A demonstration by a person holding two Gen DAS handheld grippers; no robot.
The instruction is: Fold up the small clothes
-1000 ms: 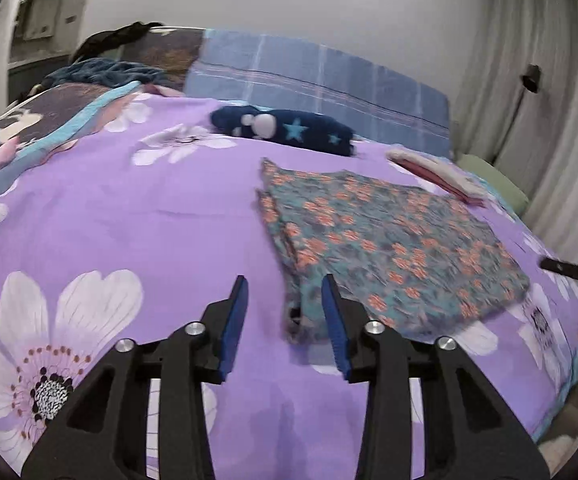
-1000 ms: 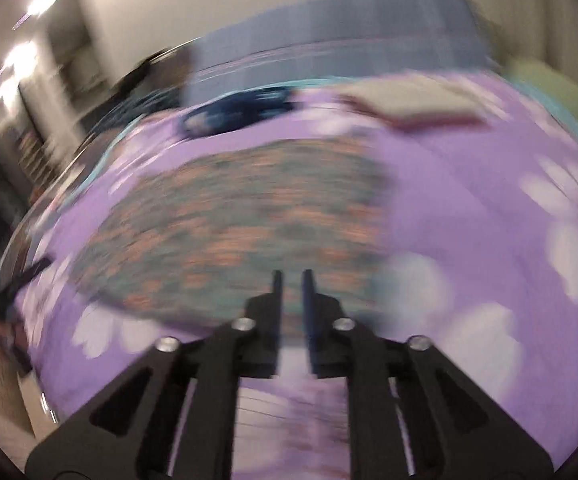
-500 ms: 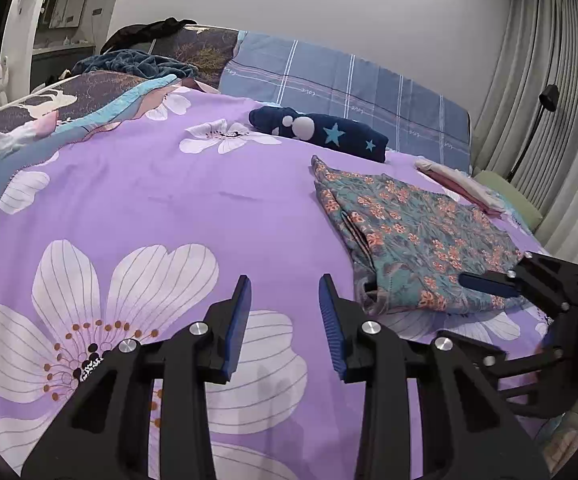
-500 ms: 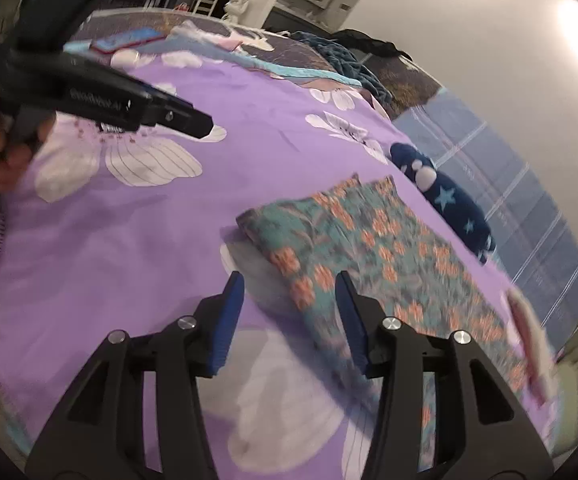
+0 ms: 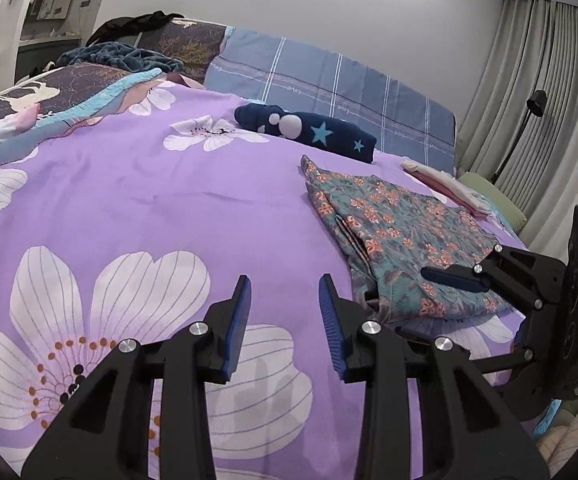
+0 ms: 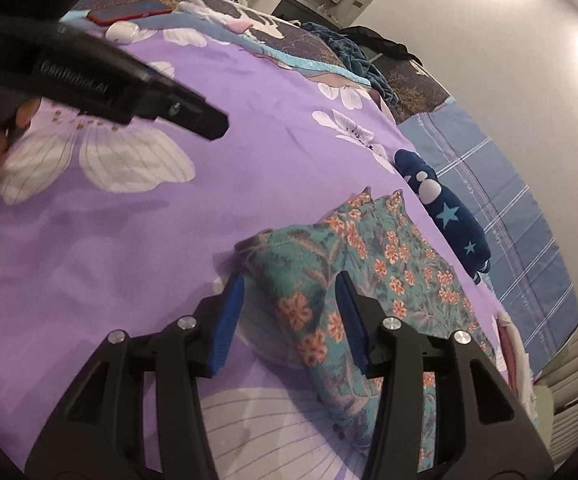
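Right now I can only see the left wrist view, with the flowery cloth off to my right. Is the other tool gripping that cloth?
Observer: No. The right tool is open. A corner of the floral garment shows between its fingers, not pinched.
Operator: Is there anything on the bed outside my picture?
Observer: Yes. In the right wrist view, a red phone lies near the edge of the bedding, beyond the left tool.
Operator: Anything next to it?
Observer: A small white rounded object sits right beside the phone. I cannot tell what it is.
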